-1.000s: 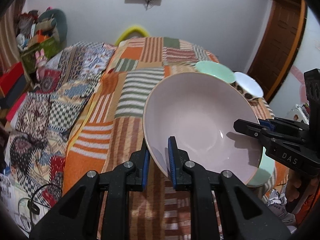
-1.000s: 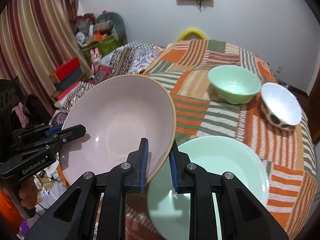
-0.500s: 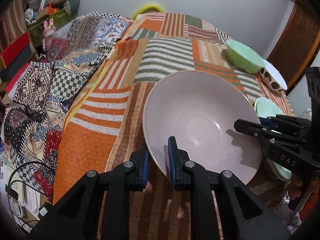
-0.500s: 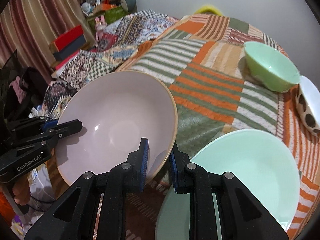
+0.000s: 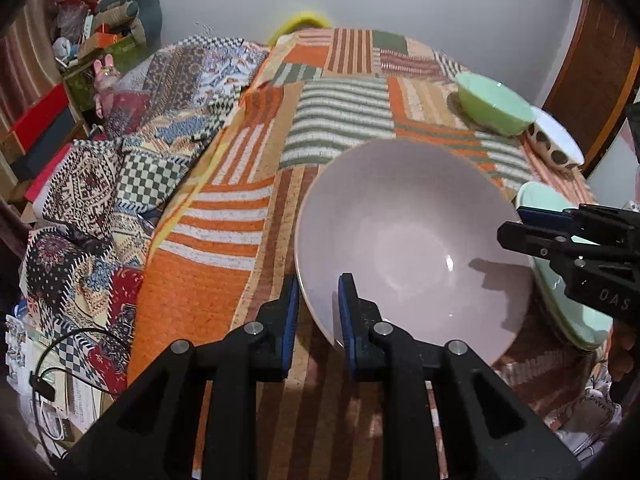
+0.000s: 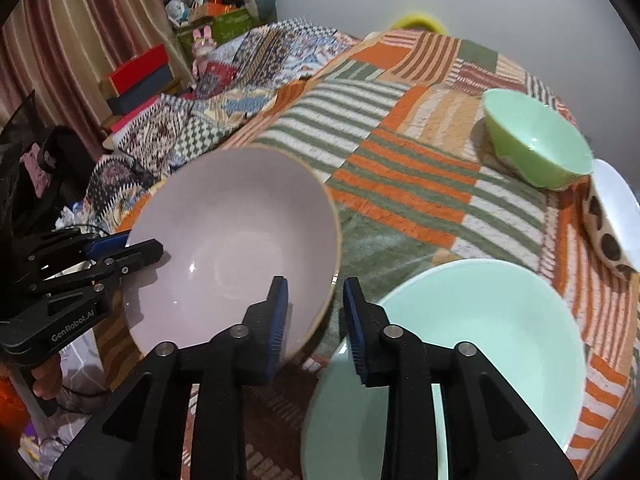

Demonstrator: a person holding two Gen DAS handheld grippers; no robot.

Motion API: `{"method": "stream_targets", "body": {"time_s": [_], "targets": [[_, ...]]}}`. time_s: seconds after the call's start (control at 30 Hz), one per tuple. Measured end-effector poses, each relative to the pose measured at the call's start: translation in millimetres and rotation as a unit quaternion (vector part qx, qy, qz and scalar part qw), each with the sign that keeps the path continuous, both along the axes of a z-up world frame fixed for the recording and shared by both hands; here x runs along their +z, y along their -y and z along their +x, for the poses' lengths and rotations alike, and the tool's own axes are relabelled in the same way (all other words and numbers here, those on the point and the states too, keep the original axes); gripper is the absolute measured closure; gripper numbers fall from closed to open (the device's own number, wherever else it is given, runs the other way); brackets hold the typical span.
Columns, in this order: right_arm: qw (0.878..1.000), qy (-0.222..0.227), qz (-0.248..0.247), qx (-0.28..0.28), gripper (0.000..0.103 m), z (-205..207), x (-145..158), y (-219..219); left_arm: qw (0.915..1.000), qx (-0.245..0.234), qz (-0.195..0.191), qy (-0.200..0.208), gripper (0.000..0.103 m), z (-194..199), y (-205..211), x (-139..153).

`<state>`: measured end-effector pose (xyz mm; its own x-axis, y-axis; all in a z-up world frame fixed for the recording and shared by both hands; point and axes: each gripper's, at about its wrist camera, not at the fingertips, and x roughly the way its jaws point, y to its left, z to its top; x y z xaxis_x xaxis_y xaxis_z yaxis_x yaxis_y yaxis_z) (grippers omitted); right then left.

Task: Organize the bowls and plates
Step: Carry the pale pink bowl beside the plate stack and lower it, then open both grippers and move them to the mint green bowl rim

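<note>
A large pale pink bowl (image 5: 412,240) (image 6: 232,240) sits low on the patchwork tablecloth (image 5: 340,120), beside a mint green plate (image 6: 480,340) (image 5: 560,312). My left gripper (image 5: 318,308) (image 6: 144,242) has its blue pads on the bowl's near left rim, and its jaws are starting to open. My right gripper (image 6: 316,316) (image 5: 510,224) straddles the opposite rim. Its jaws are opening, and the rim stands between the pads with gaps on both sides. A small green bowl (image 6: 536,144) (image 5: 492,108) and a white bowl with brown spots (image 6: 612,216) (image 5: 556,148) stand farther back on the right.
The table's left edge drops to patterned blankets (image 5: 132,168) and clutter. Red and dark boxes (image 6: 140,72) are stacked by a striped curtain (image 6: 80,20). A wooden door (image 5: 592,80) is at the far right, and cables (image 5: 52,372) lie on the floor.
Both grippers came down with the pink bowl, which now sits low on the cloth beside the mint plate. The right gripper's pads have spread off the rim; the left pads look about as before.
</note>
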<state>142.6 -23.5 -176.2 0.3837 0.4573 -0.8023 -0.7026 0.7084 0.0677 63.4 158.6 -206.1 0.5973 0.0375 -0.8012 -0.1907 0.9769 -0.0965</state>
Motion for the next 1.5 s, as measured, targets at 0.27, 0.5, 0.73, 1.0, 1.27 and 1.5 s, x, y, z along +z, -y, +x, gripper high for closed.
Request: {"method": "stream_targets", "body": {"time_s": [0.27, 0.5, 0.73, 1.0, 1.27, 1.5], "targets": [[0.998, 0.047, 0.037, -0.025, 0.069, -10, 39, 32, 0.998, -0.01, 0.014, 0.06, 0.064, -9, 17, 52], [0.992, 0.082, 0.069, -0.066, 0.066, -1, 71, 68, 0.9925, -0.038, 0.022, 0.114, 0.046, 2, 44, 99], [0.983, 0.102, 0.091, -0.121, 0.066, 26, 93, 104, 0.988, -0.041, 0.012, 0.148, 0.035, 31, 64, 131], [0.978, 0.094, 0.088, -0.166, 0.066, 74, 87, 115, 0.9891, -0.047, 0.025, 0.137, 0.035, 88, 76, 129], [0.977, 0.052, 0.072, -0.192, 0.066, 126, 53, 105, 0.9918, -0.066, 0.028, 0.106, 0.035, 139, 78, 97], [0.976, 0.021, 0.059, -0.21, 0.066, 155, 33, 102, 0.9934, -0.079, 0.016, 0.081, 0.035, 169, 77, 75]]}}
